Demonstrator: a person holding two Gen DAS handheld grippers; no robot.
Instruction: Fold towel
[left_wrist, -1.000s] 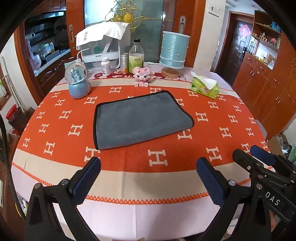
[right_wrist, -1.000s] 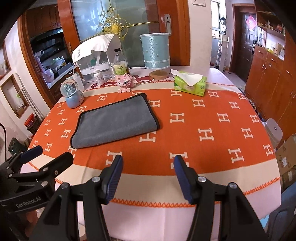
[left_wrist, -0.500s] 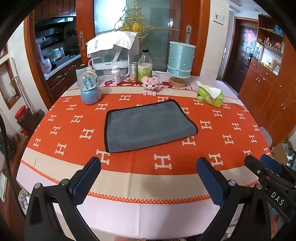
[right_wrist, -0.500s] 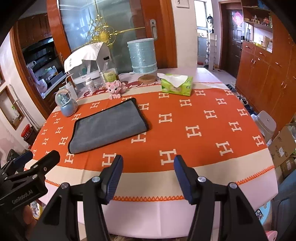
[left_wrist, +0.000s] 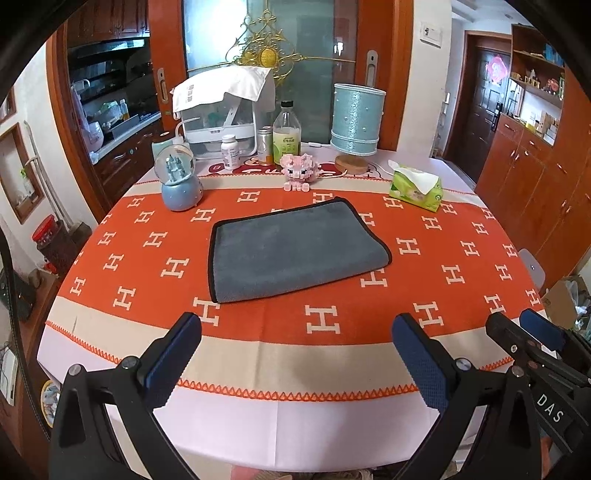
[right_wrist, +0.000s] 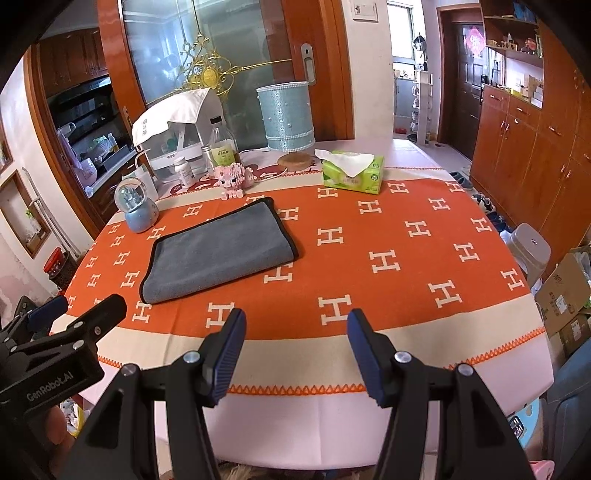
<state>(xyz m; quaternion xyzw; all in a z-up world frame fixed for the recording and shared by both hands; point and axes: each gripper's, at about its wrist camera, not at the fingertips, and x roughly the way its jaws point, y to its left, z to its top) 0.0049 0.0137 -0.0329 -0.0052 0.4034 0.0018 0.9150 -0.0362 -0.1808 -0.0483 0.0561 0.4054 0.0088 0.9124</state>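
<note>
A grey towel with black trim (left_wrist: 291, 247) lies folded flat on the orange tablecloth (left_wrist: 424, 280), toward the far middle; it also shows in the right wrist view (right_wrist: 221, 247). My left gripper (left_wrist: 295, 332) is open and empty, held back over the table's near edge, well short of the towel. My right gripper (right_wrist: 295, 328) is open and empty, also back at the near edge, to the right of the towel. Each gripper shows at the edge of the other's view.
Behind the towel stand a snow globe (left_wrist: 179, 181), a pink block pig (left_wrist: 297, 173), bottles (left_wrist: 286, 136), a blue lamp (left_wrist: 356, 122) and a green tissue box (left_wrist: 415, 188). A white stool (right_wrist: 530, 247) and cardboard boxes (right_wrist: 565, 295) are right of the table.
Both grippers have pulled back and up from the table, so the towel looks smaller and farther away. The towel has not moved. Both grippers stay open.
</note>
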